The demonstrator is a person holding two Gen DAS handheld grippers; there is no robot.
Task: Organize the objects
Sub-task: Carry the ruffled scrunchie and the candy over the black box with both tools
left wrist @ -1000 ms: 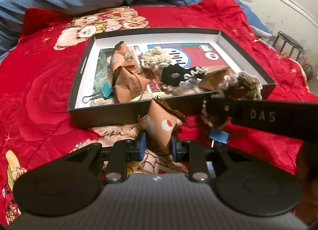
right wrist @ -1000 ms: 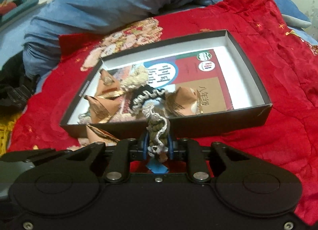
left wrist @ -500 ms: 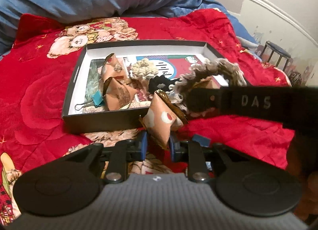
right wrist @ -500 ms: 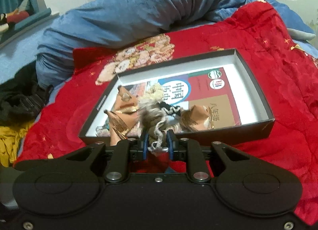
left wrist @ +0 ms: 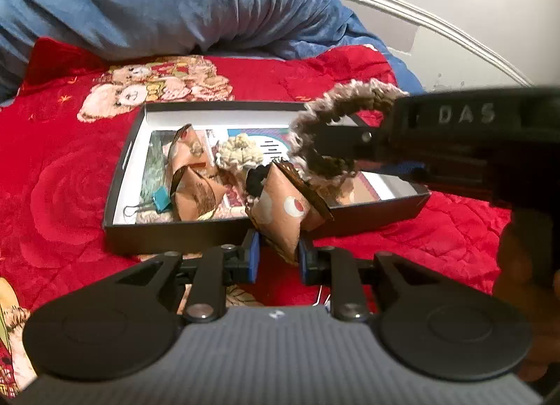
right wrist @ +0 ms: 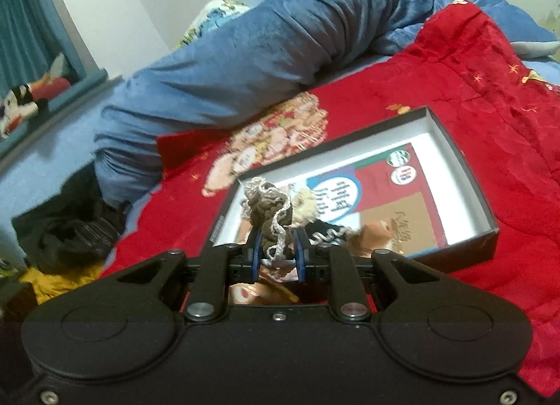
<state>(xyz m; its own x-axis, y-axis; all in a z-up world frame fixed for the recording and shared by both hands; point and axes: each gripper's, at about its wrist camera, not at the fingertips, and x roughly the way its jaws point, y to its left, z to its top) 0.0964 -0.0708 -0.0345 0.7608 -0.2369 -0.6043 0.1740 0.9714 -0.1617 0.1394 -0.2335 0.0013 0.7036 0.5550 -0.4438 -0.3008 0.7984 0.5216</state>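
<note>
A black shallow box point(left wrist: 224, 231) point(right wrist: 486, 212) lies on the red quilt. Inside are brown paper packets point(left wrist: 194, 188), a cream crocheted scrunchie point(left wrist: 239, 153), a black scrunchie point(right wrist: 327, 231) and a teal binder clip point(left wrist: 161, 198). My left gripper point(left wrist: 278, 252) is shut on a brown paper packet point(left wrist: 283, 210) held just in front of the box's near wall. My right gripper point(right wrist: 278, 252) is shut on a brown-and-grey crocheted scrunchie point(right wrist: 271, 217) point(left wrist: 336, 107), raised over the box's near edge; in the left wrist view it reaches in from the right.
A rolled blue blanket point(left wrist: 168, 9) point(right wrist: 280, 37) lies behind the box. The red quilt point(left wrist: 59, 160) has a bear print point(left wrist: 154, 86). Dark and yellow clothes point(right wrist: 66, 240) are heaped off the quilt's left edge. A white bed rail point(left wrist: 420, 20) curves along the wall.
Both grippers have risen and tilted up. The right gripper carried the brown-and-grey scrunchie from in front of the box to over its near edge. The left keeps the paper packet.
</note>
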